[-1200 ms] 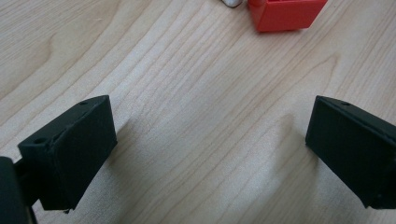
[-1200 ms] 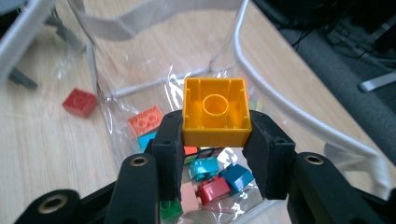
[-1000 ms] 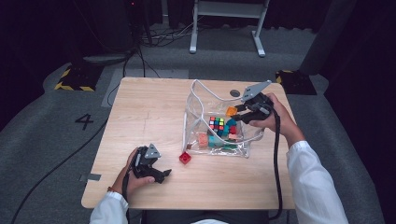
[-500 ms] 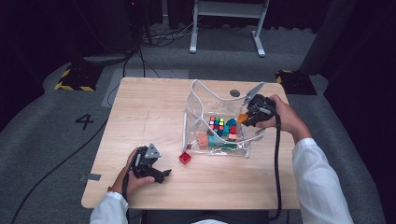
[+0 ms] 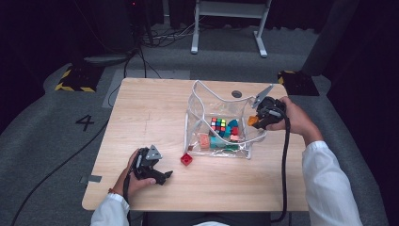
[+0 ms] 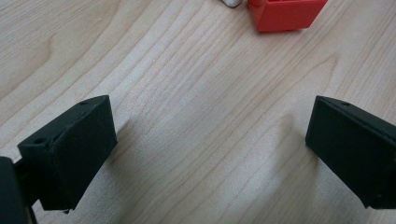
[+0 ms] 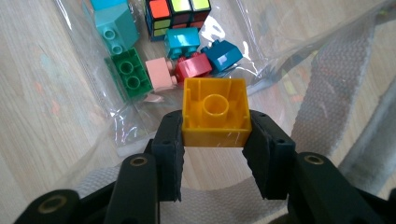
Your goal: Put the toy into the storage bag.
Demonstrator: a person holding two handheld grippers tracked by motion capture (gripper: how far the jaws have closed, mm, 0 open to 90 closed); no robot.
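My right gripper [image 7: 214, 140] is black and grips a yellow-orange brick [image 7: 215, 112]. Clear plastic bag [image 5: 202, 106] with off-white woven straps [image 7: 327, 102]. Inside I see a green brick [image 7: 127, 74], pale pink brick [image 7: 159, 73], red brick [image 7: 193, 66], dark blue brick [image 7: 223, 53], cyan brick [image 7: 181, 42], teal brick [image 7: 116, 25], and a puzzle cube [image 7: 177, 11], black-edged with red, yellow, green tiles. Red brick on the table [image 6: 286, 14]. Light wood-grain table [image 5: 150, 108]. My left gripper [image 6: 210, 154] black too. White sleeves [image 5: 329, 183]. Grey floor [image 5: 47, 141] with a black "4" [image 5: 86, 122] and yellow-black hazard stripes [image 5: 70, 87].
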